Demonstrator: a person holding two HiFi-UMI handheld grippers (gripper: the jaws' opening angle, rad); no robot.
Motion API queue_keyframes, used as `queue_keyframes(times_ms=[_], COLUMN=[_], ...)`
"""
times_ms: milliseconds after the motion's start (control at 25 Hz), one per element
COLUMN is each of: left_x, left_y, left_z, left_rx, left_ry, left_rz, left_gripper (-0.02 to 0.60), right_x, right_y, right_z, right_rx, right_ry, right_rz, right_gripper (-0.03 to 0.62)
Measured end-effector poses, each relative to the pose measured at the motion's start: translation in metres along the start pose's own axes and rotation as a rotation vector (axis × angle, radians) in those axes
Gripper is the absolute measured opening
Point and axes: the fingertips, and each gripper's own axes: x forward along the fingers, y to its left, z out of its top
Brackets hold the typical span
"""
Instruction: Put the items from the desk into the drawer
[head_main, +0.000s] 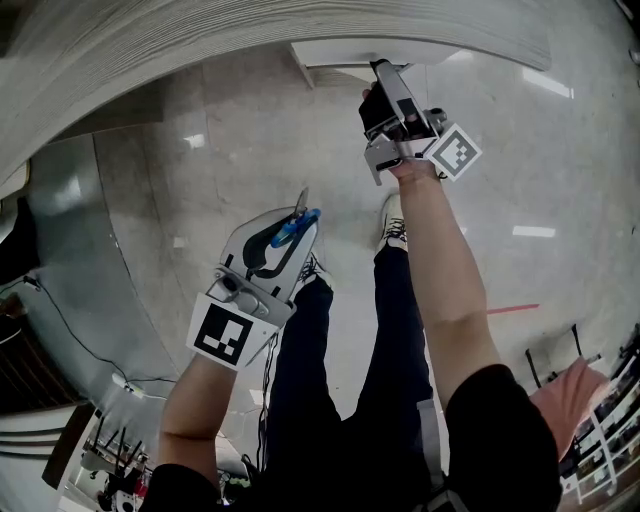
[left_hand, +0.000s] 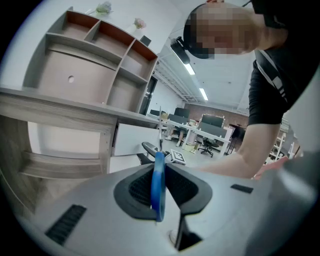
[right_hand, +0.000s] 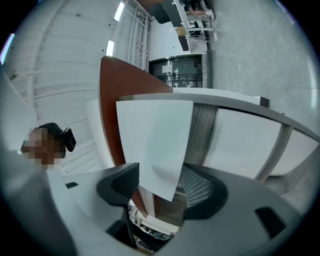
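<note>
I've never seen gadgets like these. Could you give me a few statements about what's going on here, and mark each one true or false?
1. The left gripper is clamped on blue-handled scissors. True.
2. The right gripper hangs low beside the person's knee. False: it is up at the desk edge.
3. The right gripper's jaws are pressed together with nothing between them. False: they stand apart, with a white panel between them.
4. The person stands on a pale, glossy floor. True.
</note>
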Motion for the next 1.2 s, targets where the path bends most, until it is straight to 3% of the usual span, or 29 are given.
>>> queue_keyframes(times_ms=[360, 520, 720, 840, 1040, 1200], left_x=[0.011, 0.007, 0.005, 0.006, 0.007, 0.012], left_y=[0.012, 0.006, 0.001, -0.002, -0.022, -0.015], left_z=[0.006, 0.0, -0.006, -0.008, -0.012, 0.0], left_rx=[-0.01, -0.011, -0.01, -0.008, 0.002, 0.01], left_ry=[0.0, 0.005, 0.01, 0.014, 0.011, 0.005], left_rz=[0.008, 0.005, -0.001, -0.004, -0.012, -0.008], left_gripper=[0.062, 0.063, 0.063, 0.063, 0.063, 0.063], right_x=[-0.007, -0.005, 0.0, -0.004, -0.037, -0.042], right_y=[-0.011, -0.011, -0.004, 0.002, 0.012, 0.016], right_z=[-0.005, -0.006, -0.004, -0.007, -0.012, -0.016], right_rx=[0.019, 0.011, 0.021, 0.04, 0.052, 0.069], right_ry=[0.031, 0.04, 0.038, 0.042, 0.045, 0.058], right_rz=[-0.01, -0.001, 0.073, 0.115, 0.111, 0.12], right_gripper=[0.265, 0.313, 0.322, 0.293, 0.256, 0.244])
